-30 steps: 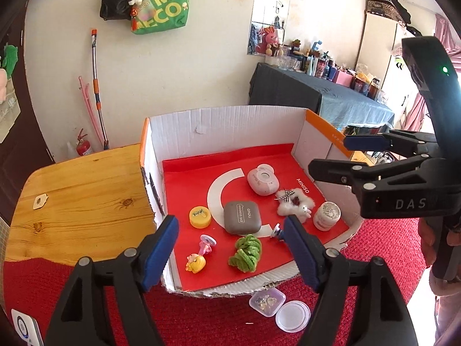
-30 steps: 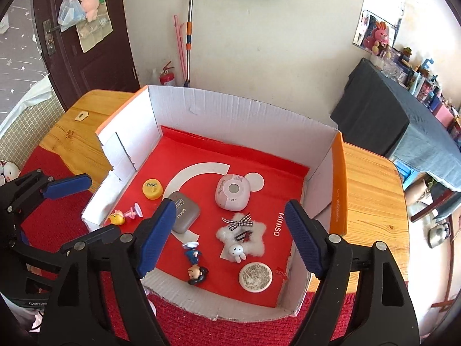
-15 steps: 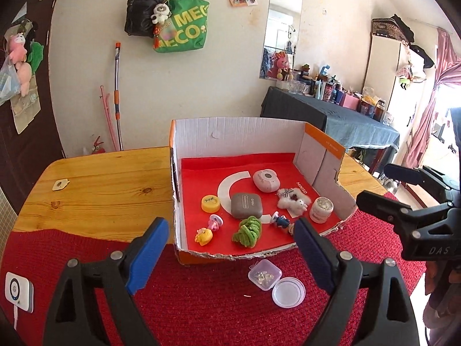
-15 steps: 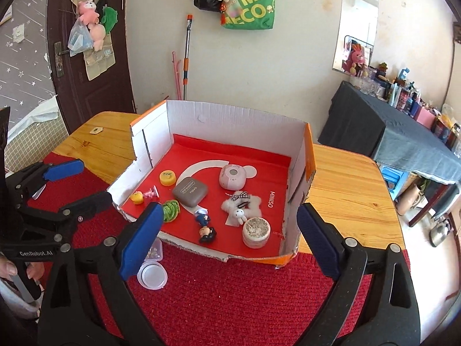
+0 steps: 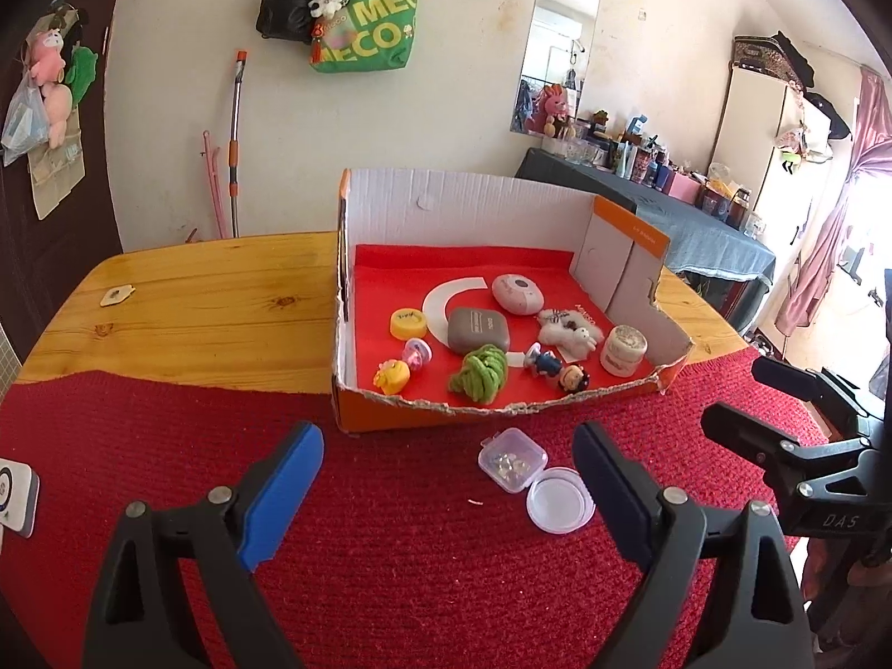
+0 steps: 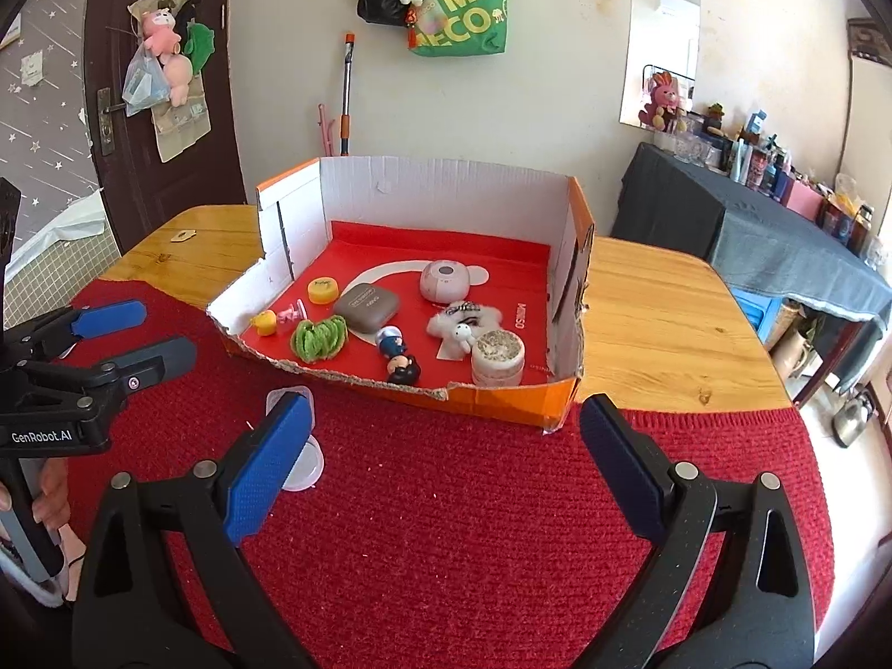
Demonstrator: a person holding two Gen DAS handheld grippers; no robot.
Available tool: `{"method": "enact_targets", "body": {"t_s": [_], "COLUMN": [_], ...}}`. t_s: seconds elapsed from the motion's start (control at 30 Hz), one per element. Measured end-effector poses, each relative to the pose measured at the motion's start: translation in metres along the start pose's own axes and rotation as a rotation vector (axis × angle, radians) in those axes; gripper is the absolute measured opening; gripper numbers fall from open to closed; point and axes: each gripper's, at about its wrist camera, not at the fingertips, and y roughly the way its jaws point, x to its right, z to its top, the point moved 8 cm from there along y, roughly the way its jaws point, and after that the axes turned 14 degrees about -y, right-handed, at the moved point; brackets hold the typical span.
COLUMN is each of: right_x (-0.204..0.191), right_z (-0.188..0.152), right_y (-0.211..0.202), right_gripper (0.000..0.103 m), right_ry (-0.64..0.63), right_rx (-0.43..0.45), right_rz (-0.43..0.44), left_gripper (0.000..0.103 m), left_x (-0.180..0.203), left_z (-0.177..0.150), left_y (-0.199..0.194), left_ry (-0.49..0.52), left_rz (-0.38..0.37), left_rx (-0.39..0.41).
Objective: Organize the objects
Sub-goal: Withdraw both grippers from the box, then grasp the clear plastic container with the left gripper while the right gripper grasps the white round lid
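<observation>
A torn cardboard box (image 5: 463, 206) with a red liner holds a grey case (image 5: 478, 329), a pink round device (image 5: 517, 292), a yellow cap (image 5: 408, 323), a green scrunchie (image 5: 479, 373), a white plush (image 5: 568, 331), a small jar (image 5: 623, 350) and little figurines (image 5: 543, 362). On the red mat before it lie a clear square case (image 5: 512, 460) and a round clear lid (image 5: 559, 499). My left gripper (image 5: 446, 446) hovers over the mat just short of these, jaws opening, nothing between them. My right gripper (image 6: 446, 407) faces the box (image 6: 446, 189) from the mat, jaws opening and empty.
The box stands on a wooden table (image 5: 223, 301) half covered by a red knitted mat (image 5: 390, 557). A white device (image 5: 17, 496) lies at the mat's left edge. Each gripper shows in the other's view, the left gripper (image 6: 128, 334) and the right gripper (image 5: 764, 396).
Both grippers have drawn back from over the box to above the mat, and their jaws have spread wider. The clear case and lid now lie just ahead of the left gripper.
</observation>
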Motion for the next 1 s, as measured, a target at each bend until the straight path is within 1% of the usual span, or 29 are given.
{"method": "enact_targets", "body": {"t_s": [0.07,0.17,0.27,0.37,0.57,0.7,1.0], "right_x": [-0.001,-0.002,-0.002,0.000,-0.001,-0.001,-0.007], "right_z": [-0.008,-0.022,-0.035,-0.045,-0.055,-0.059,-0.060], "right_y": [0.007,0.017,0.027,0.033,0.038,0.039,0.042], "right_gripper": [0.099,0.099,0.099,0.099,0.099,0.098,0.099], "right_ry": [0.015,0.020,0.053,0.083,0.089,0.095,0.085], "right_rx": [-0.013,-0.042,-0.076,-0.099,-0.132,-0.144,-0.161], "right_rz": [0.000,-0.025,-0.004,0.006,0.013,0.016,0.026], "left_gripper": [0.093,0.093,0.093,0.093,0.093,0.093,0.093], "left_x": [-0.002,-0.004,-0.007,-0.009,-0.012,-0.013,-0.014], "left_z": [-0.008,-0.022,-0.033,-0.042,-0.048,-0.050,-0.050], "left_y": [0.007,0.017,0.025,0.032,0.036,0.039,0.040], "left_ry": [0.002,0.004,-0.001,-0.015,-0.015,-0.026,-0.011], "left_rz": [0.010,0.025,0.035,0.028,0.035,0.026,0.038], "left_rx": [-0.019,-0.056,-0.090,-0.126,-0.151,-0.173,-0.183]}}
